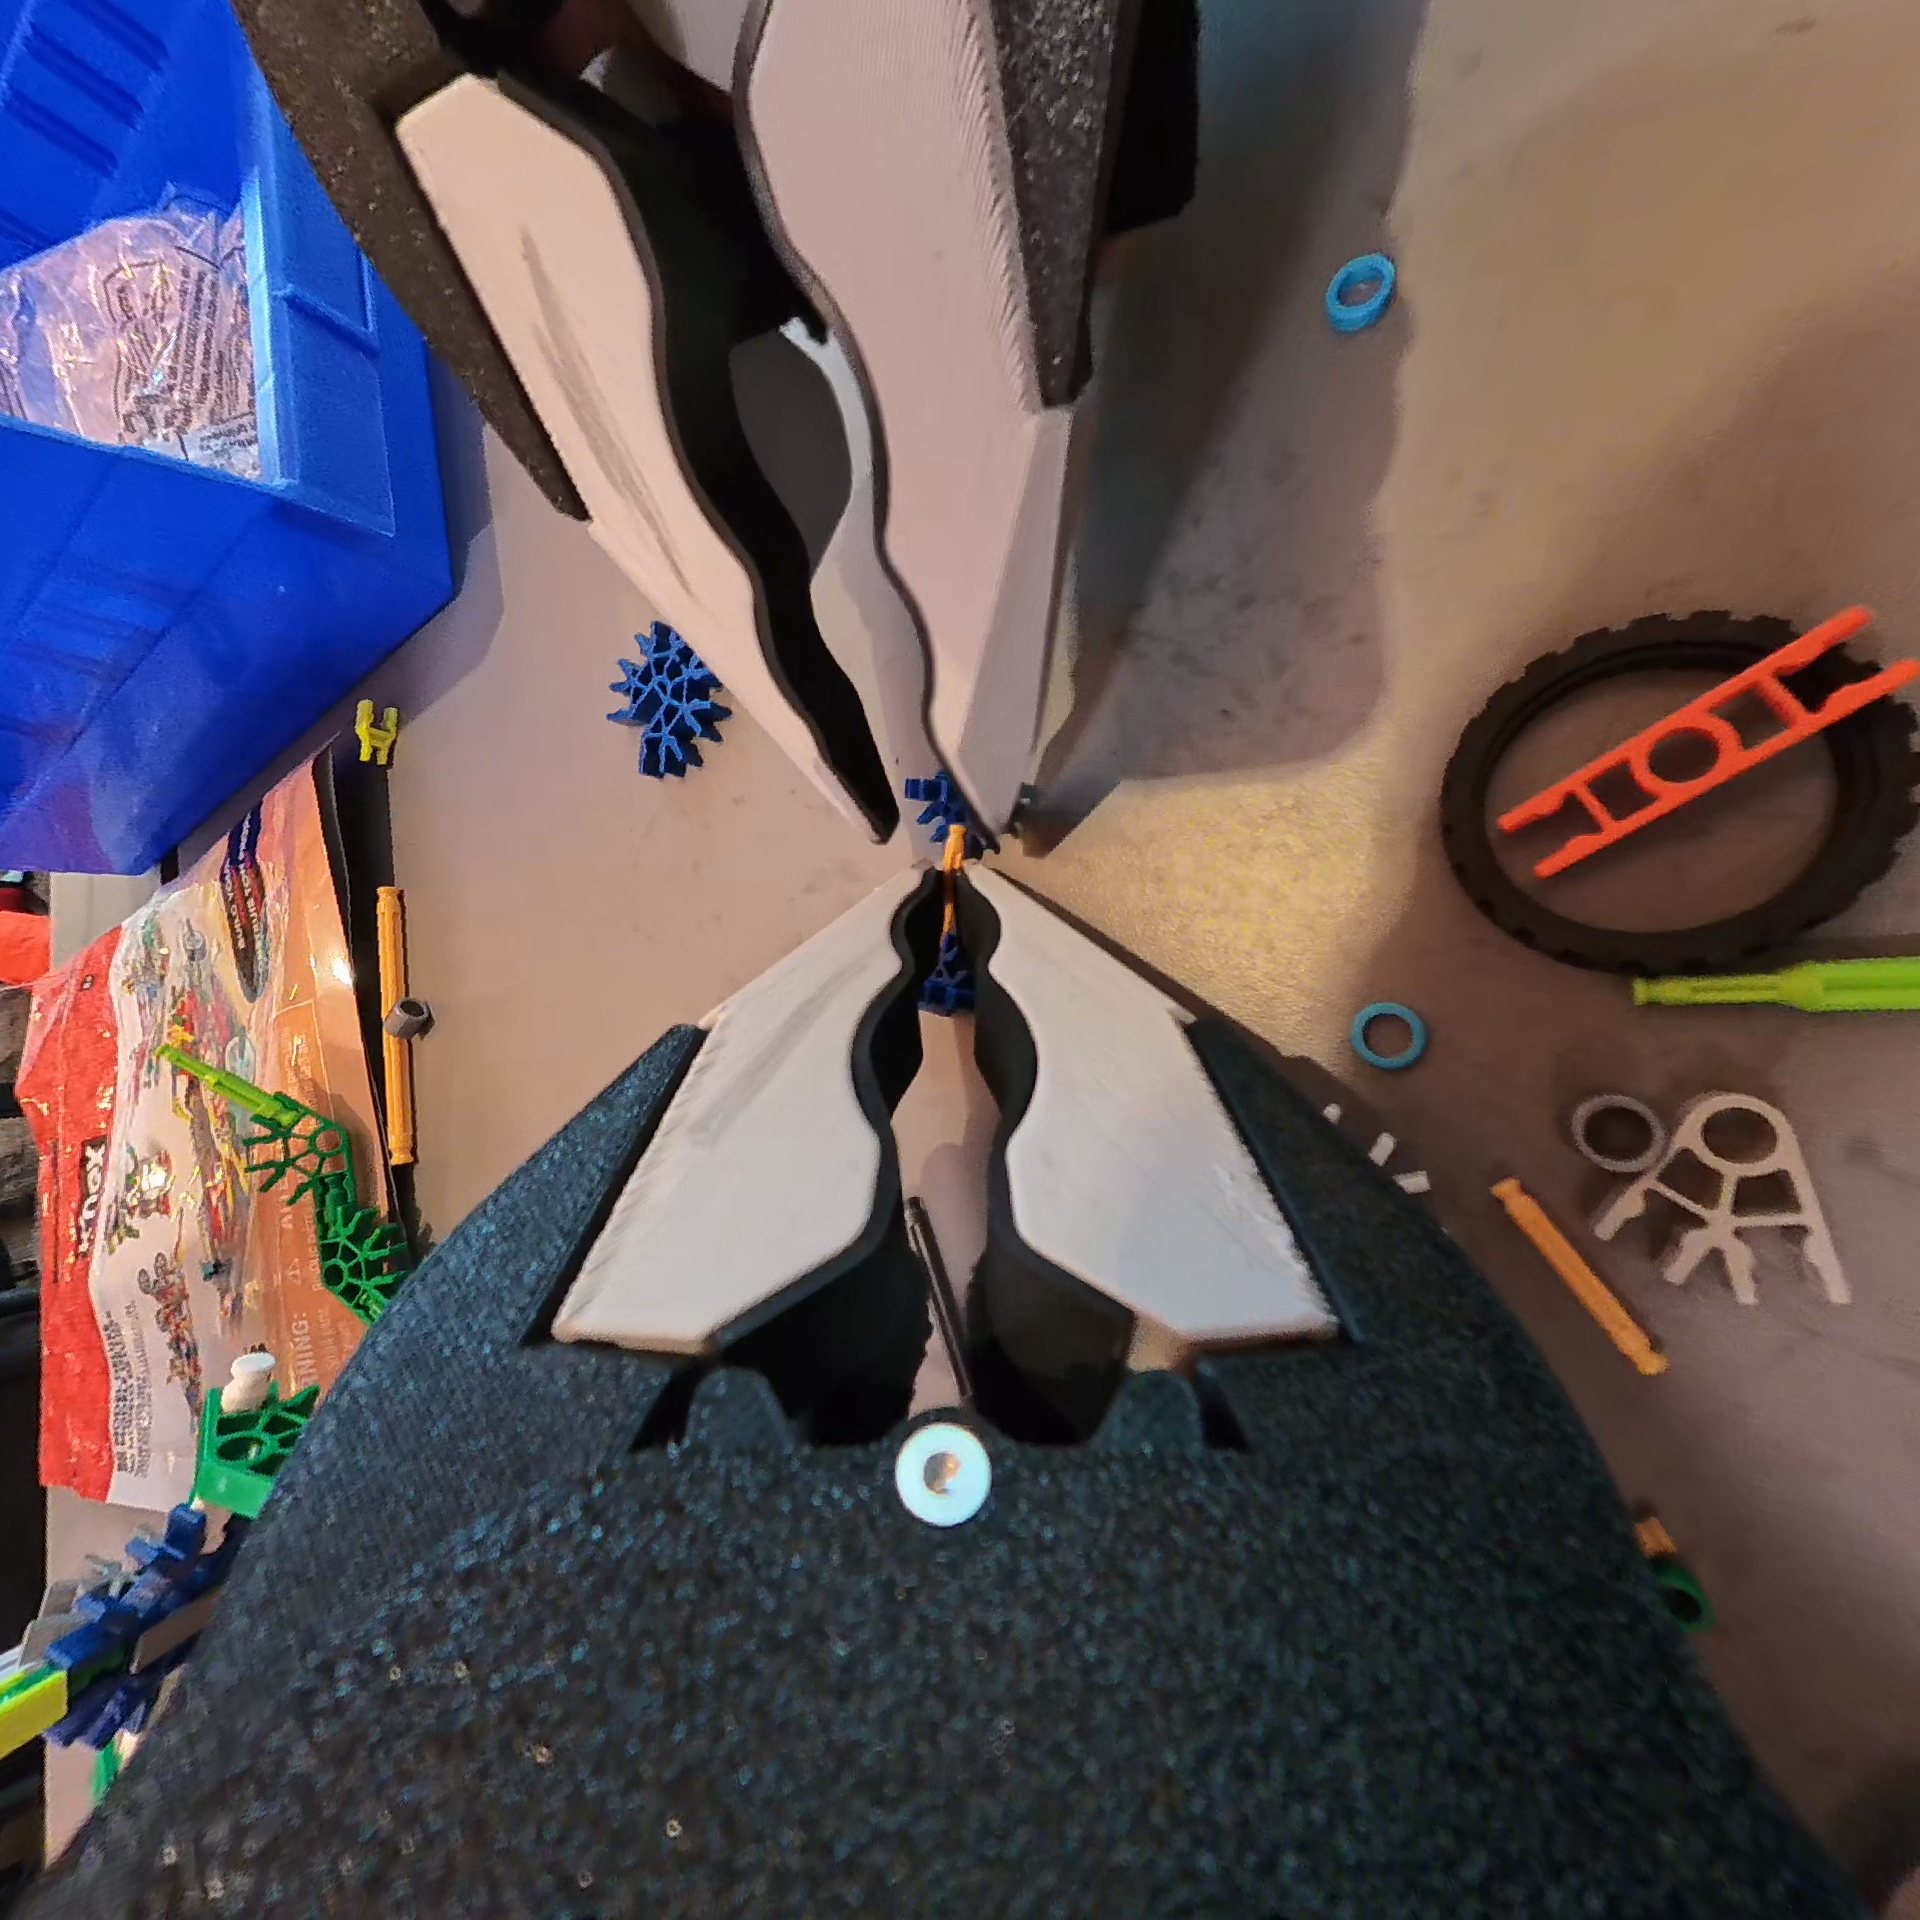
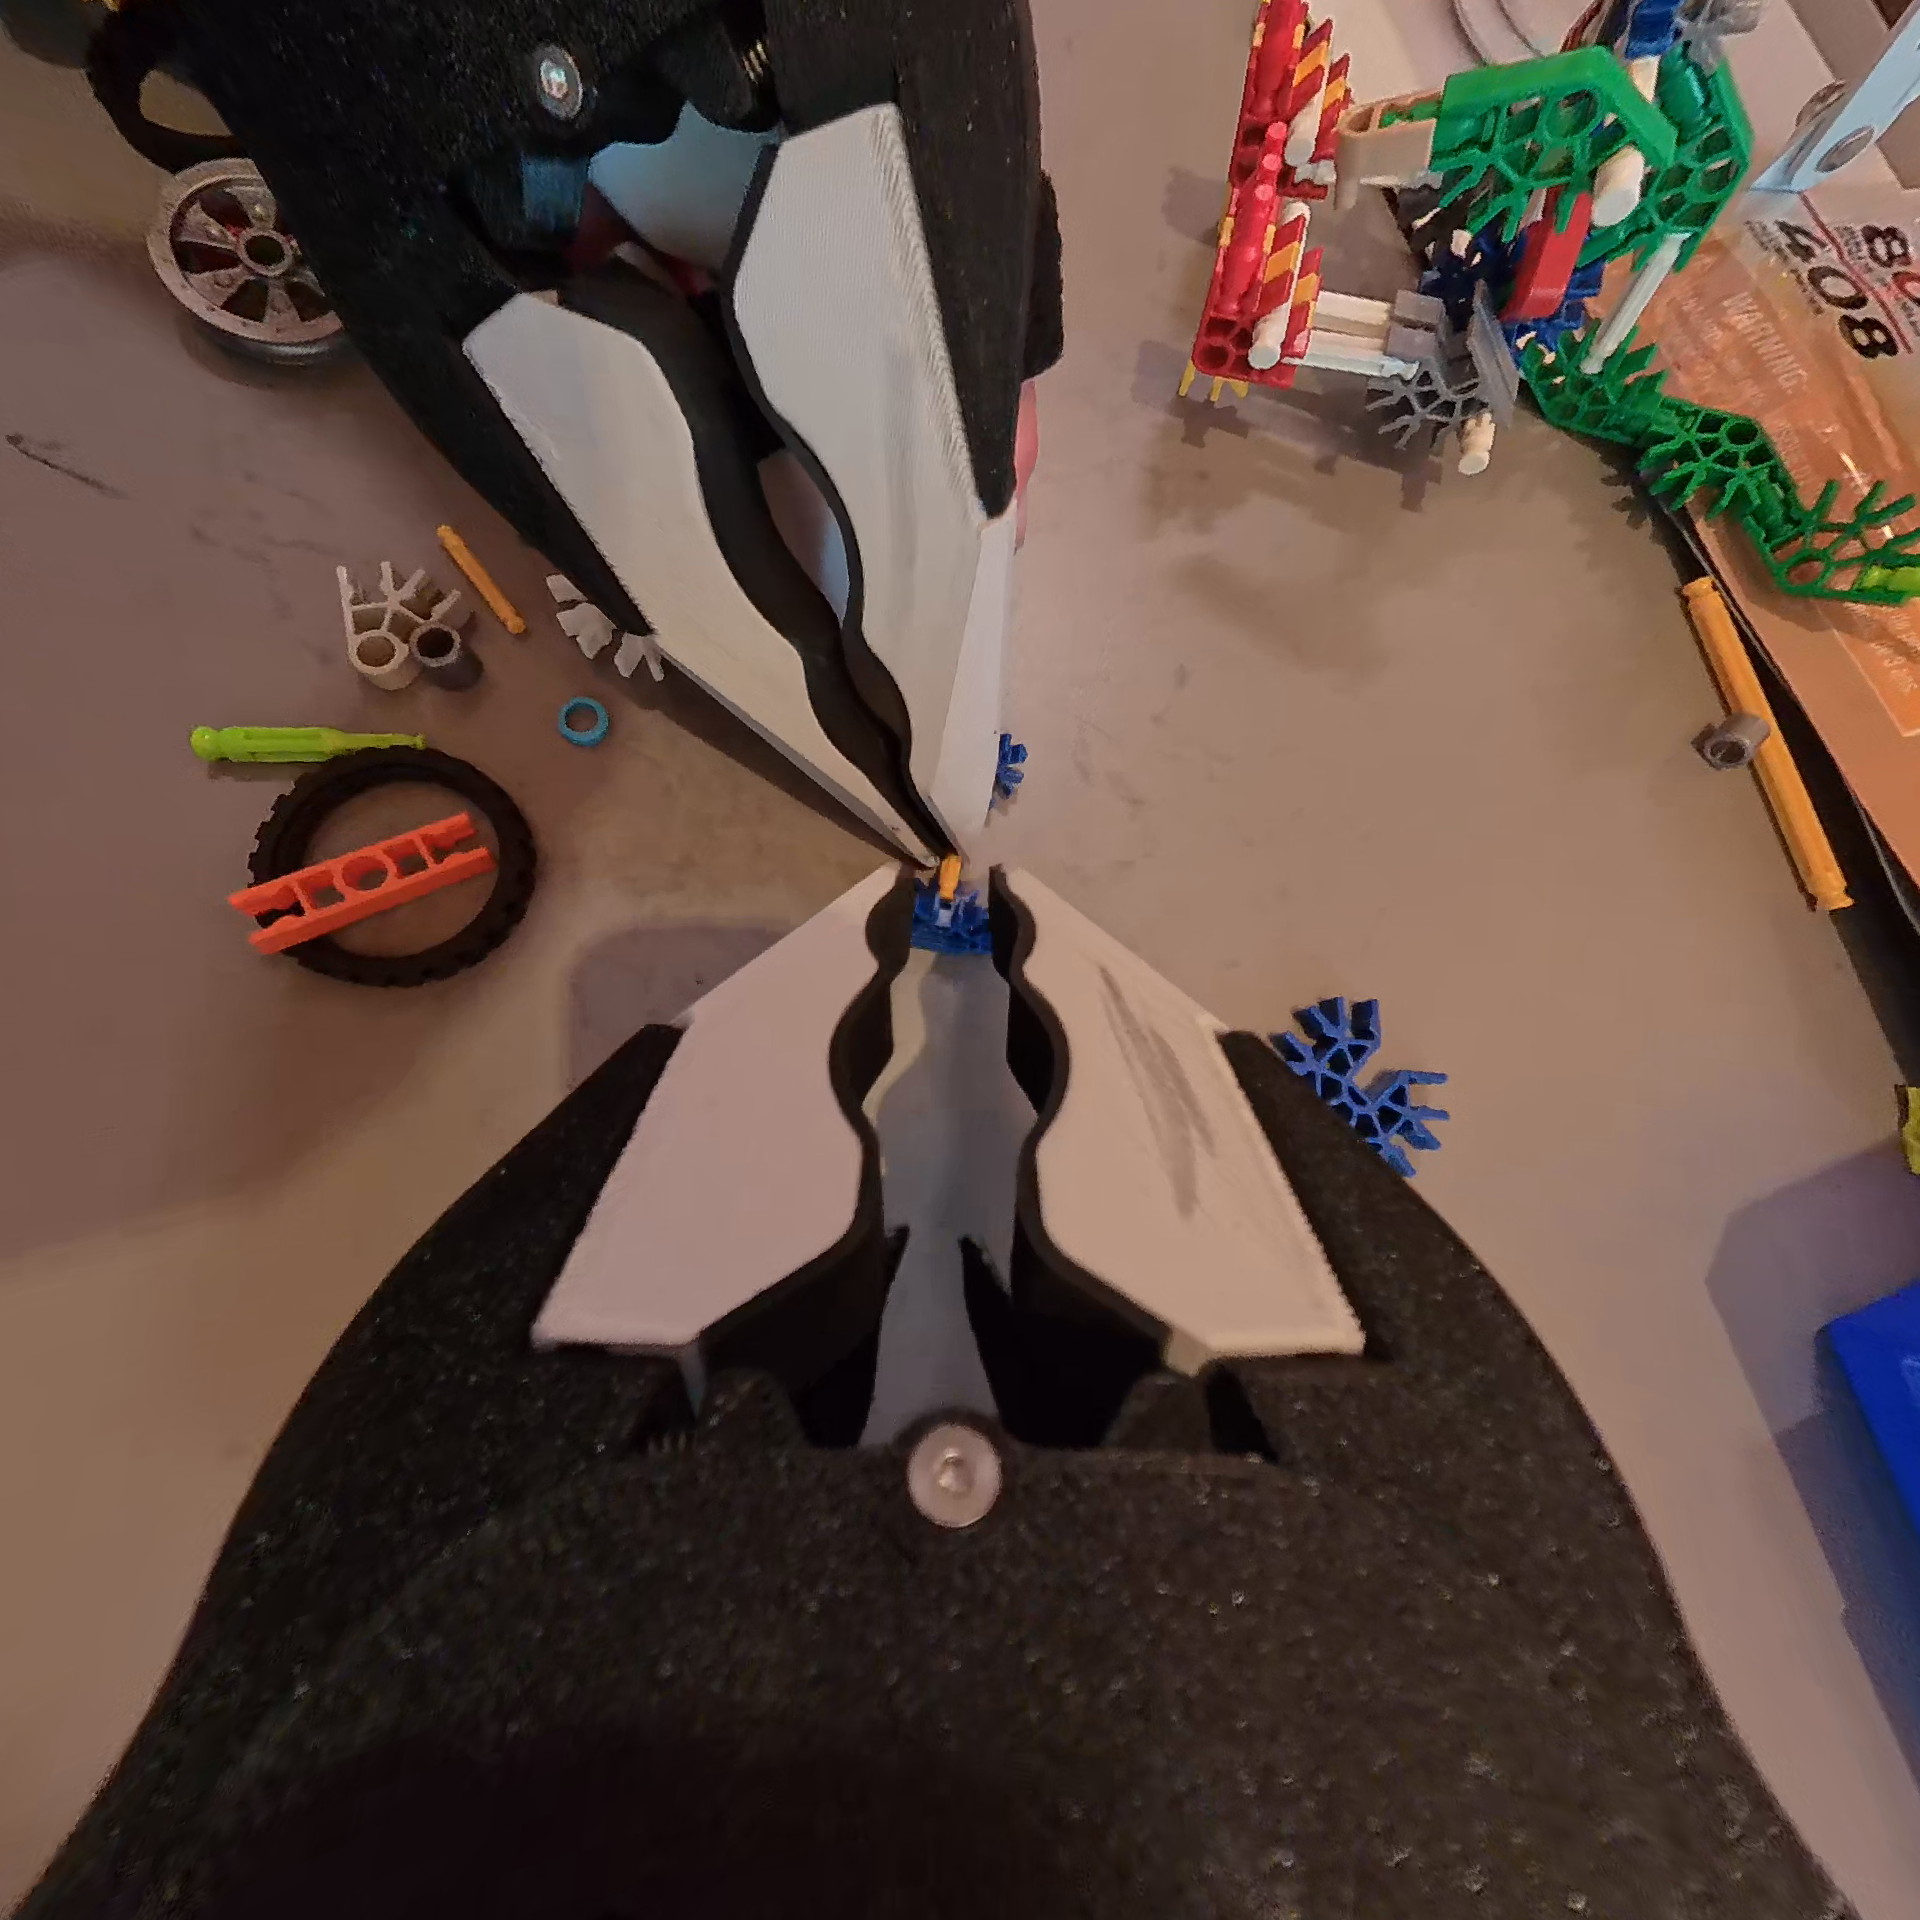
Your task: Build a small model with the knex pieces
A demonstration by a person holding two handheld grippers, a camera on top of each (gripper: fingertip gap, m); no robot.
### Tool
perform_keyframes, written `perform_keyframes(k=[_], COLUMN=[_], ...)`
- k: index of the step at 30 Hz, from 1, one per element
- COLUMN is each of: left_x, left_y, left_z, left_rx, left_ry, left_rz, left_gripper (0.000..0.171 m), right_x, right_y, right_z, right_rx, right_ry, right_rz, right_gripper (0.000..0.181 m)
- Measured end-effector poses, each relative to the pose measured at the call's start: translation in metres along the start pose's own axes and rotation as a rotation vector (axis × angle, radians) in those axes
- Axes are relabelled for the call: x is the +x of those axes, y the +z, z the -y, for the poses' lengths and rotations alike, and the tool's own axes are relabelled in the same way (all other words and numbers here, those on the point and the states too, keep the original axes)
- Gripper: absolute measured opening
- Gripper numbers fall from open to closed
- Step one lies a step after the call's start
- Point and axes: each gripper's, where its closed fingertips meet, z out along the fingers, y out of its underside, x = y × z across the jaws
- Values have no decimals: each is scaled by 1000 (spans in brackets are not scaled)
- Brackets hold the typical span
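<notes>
- My left tool (image 1: 945, 883) pinches a thin yellow rod (image 1: 950, 896), nearly closed;
- my right tool (image 2: 948, 883) clamps a small blue connector (image 2: 948, 920); both meet mid-worktop (image 2: 1247, 644);
- parts look light, stiff, slippery; best gripped at the ends.

Left gripper (image 1: 943, 883), white fingers in black housing, reaching toward twelve o'clock, tips pinched nearly together. Right gripper (image 2: 948, 883), same build, meeting it tip to tip, entering the left wrist view from twelve o'clock, likewise pinched.

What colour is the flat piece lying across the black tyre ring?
Orange, across the tyre ring; clearest in the left wrist view.
</notes>
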Motion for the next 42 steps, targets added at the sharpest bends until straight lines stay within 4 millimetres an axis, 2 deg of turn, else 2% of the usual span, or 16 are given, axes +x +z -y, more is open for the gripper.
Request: perform_keyframes(k=[18, 22, 26, 42], left_x=[-1, -1, 0, 1], left_y=[3, 3, 3, 5], left_z=[1, 1, 1, 2], left_rx=[-67, -66, -82, -147], left_ry=[26, 22, 19, 43], left_rz=[20, 19, 20, 13], left_gripper=[0, 0, 0, 0], right_x=[-1, 4, 6, 6], right_y=[1, -6, -2, 1], right_z=[-2, 7, -2, -4], right_rx=[-39, 23, -20, -44], right_ry=[-24, 23, 46, 32], right_rz=[-21, -22, -18, -34], right_gripper=[8, 3, 0, 0])
